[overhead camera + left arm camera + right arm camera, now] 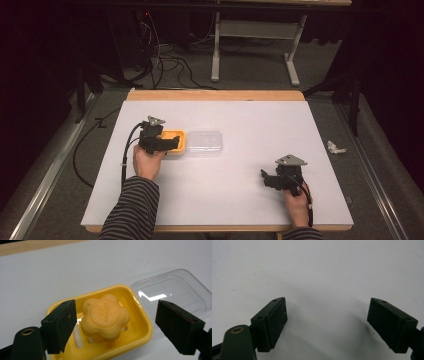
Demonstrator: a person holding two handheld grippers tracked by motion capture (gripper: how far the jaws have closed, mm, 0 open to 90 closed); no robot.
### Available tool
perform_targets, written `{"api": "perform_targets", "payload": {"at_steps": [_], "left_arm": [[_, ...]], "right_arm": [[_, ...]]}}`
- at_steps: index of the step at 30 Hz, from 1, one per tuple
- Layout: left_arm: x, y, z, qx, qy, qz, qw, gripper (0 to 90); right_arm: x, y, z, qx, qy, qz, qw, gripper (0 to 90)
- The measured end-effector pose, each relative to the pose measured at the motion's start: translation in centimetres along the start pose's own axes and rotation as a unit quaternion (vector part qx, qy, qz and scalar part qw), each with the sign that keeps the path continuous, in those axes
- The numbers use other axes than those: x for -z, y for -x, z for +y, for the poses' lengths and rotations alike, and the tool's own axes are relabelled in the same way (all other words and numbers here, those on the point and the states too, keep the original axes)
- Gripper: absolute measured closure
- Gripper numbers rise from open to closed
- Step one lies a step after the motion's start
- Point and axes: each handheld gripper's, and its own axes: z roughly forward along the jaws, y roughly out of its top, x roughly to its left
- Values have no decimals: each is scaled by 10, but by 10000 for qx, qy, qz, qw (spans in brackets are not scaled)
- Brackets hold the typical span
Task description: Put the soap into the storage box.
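- On a white table (240,195), a person seated at the near edge works two hand-held grippers, and the business of the moment sits at the left: a yellow soap dish (176,141) with its clear lid (204,143) lying touching it on the right.
- Over that dish hangs the left gripper (165,141), jaws spread wide and holding nothing. Seen from the left gripper view, the jaws stand on either side of an orange, flower-shaped soap (106,317), one just beside its left flank and the other well off over the lid (172,290); neither pad touches it.
- Inside the dish (142,332) the soap rests on raised white ribs (77,336), presumably there to keep it off any water in the bottom, which leaves its sides clear for a grasp.
- With the lid already off and parked open-side up alongside, the way to the soap is free. The wide spread of the jaws looks like a set-up for closing across the soap's lobed sides, though that is a reading of the pose, not a thing shown.
- Well apart at the near right, the right gripper (274,179) is held low over bare table (319,272), its jaws likewise wide open and empty, apparently kept out of the way while the left hand (148,162) works.
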Motion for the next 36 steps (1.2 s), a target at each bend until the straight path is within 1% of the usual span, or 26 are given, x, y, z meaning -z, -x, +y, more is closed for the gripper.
{"api": "perform_targets", "payload": {"at_steps": [4, 5, 7, 8, 13, 21, 23, 29, 31, 32, 33, 36], "left_arm": [[8, 6, 1, -24, 71, -147, 9999, 181], [9, 7, 1, 1, 97, -166, 9998, 182], [12, 9, 1, -22, 98, -226, 9997, 182], [14, 10, 1, 8, 121, -254, 9996, 182], [19, 15, 1, -7, 126, -355, 9993, 182], [29, 21, -2, 38, 148, -500, 9986, 182], [31, 22, -3, 7, 134, -514, 9986, 182], [39, 27, -7, 37, 185, -661, 9976, 182], [41, 28, -9, 15, 173, -689, 9975, 182], [42, 29, -9, 66, 192, -704, 9973, 183], [43, 29, -11, 47, 183, -715, 9973, 182], [46, 30, -13, 76, 204, -775, 9968, 182]], "right_arm": [[0, 0, 0, -5, -2, 4, 10000, 166], [0, 0, 0, -10, -3, 7, 10000, 166], [0, 0, 0, -6, 0, 7, 10000, 166], [0, 0, 0, -9, -1, 9, 10000, 166], [0, 0, 0, -13, -2, 12, 10000, 166], [0, 0, 0, -31, -8, 17, 10000, 166], [0, 1, 0, -31, -9, 27, 10000, 165], [-1, 2, 0, -68, -22, 63, 10000, 167], [-1, 3, 0, -89, -23, 108, 9999, 178], [-1, 3, 0, -93, -28, 114, 9999, 178], [-1, 3, 0, -97, -26, 116, 9999, 178], [-1, 2, 0, -86, -20, 107, 9999, 178]]}}
